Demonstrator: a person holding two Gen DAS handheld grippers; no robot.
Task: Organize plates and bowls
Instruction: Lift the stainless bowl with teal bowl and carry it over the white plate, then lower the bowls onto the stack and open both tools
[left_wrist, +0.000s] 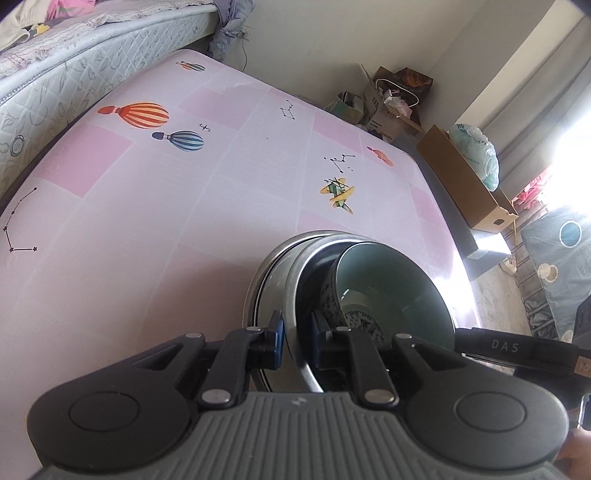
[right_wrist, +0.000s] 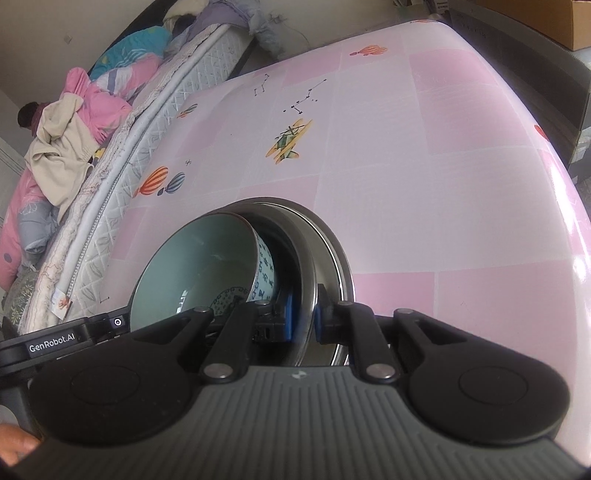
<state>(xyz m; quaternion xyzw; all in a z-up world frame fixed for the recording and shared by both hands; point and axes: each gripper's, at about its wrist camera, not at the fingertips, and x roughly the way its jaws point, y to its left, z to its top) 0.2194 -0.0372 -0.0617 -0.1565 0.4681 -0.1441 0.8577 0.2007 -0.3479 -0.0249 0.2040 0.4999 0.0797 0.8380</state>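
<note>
A ceramic bowl, pale green inside with blue script outside, sits tilted inside a steel bowl. A wider steel plate lies under both. My left gripper is shut on the steel bowl's rim, one blue pad outside the wall and one inside. On the opposite side of the rim my right gripper clamps it the same way. I cannot tell whether the stack rests on the pink table.
A mattress piled with bedding borders the table's left side. Cardboard boxes and bags stand on the floor beyond the table's right edge. A hand shows at the lower left of the right wrist view.
</note>
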